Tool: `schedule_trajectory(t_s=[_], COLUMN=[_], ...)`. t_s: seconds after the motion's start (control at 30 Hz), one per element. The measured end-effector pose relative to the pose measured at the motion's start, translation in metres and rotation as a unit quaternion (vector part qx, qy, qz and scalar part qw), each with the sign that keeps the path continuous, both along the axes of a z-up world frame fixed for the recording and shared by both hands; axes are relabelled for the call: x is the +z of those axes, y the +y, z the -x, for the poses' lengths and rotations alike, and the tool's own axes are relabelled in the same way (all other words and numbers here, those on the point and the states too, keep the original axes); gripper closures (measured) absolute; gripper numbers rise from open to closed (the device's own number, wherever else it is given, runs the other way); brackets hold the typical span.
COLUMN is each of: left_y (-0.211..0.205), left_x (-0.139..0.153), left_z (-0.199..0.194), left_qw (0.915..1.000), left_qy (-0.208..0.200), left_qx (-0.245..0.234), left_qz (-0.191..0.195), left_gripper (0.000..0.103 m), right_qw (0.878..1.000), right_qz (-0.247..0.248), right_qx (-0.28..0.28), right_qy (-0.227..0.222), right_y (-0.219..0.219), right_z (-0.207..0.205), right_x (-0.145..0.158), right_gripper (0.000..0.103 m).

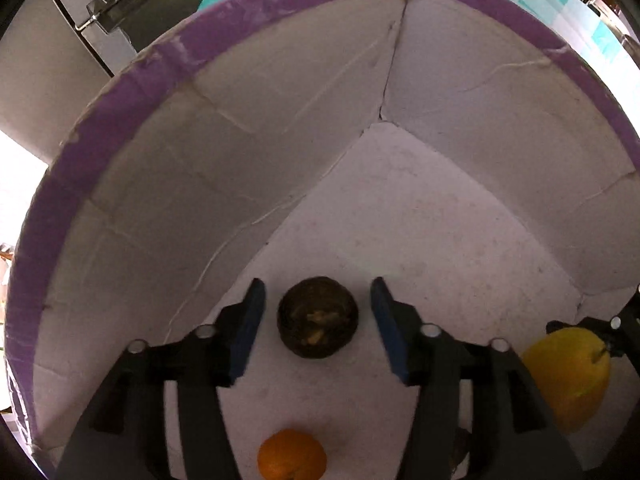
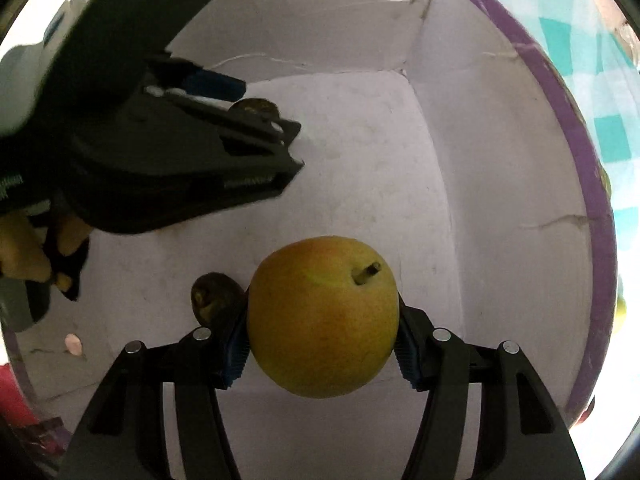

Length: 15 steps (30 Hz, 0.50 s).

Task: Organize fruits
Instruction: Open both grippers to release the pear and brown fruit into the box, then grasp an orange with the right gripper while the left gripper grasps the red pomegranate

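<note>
With the left gripper (image 1: 318, 316) spread wide around the dark fruit (image 1: 318, 317), the pear (image 2: 323, 316) clamped by the right gripper (image 2: 322, 344) should be lowered onto bare box (image 2: 576, 128) floor ahead before release.

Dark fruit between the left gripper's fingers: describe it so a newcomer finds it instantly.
Look inside the white cardboard box with the purple rim. On its floor, between the open left gripper, sits a small round dark brown fruit, untouched. Unlike the orange citrus and the yellow-green pear, it is nearly black and wrinkled.
</note>
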<state>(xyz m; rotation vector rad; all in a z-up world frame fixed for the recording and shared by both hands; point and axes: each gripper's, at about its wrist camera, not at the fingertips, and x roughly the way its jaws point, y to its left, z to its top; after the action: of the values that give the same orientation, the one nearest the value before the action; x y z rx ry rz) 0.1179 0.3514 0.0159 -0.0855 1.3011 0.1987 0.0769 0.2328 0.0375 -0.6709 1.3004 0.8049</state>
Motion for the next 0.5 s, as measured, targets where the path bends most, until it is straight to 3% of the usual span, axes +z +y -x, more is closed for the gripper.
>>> schedule_trajectory(t_s=[0.07,0.3,0.5], left_y=[-0.003,-0.014,-0.036], left_x=[0.001,0.014,0.037], left_z=[0.000,0.008,0.015], left_qw=[1.0000,0.9995,0.9972], left_qy=[-0.003,-0.015,-0.037], left_qx=[-0.002,-0.004,-0.015], left_qz=[-0.007,-0.028,-0.063], left_gripper=[0.036,0.020,0.013], right_qw=[1.000,0.995,0.973], right_qz=[-0.012,-0.084,-0.207], right_qx=[-0.007,-0.018,-0.046], right_qy=[-0.009,-0.042,-0.089], right_y=[-0.004,-0.033,-0.093], right_z=[0.001,0.021,0.042], right_x=[0.006,0.041,0.096], right_gripper=[0.034,0.033,0.029])
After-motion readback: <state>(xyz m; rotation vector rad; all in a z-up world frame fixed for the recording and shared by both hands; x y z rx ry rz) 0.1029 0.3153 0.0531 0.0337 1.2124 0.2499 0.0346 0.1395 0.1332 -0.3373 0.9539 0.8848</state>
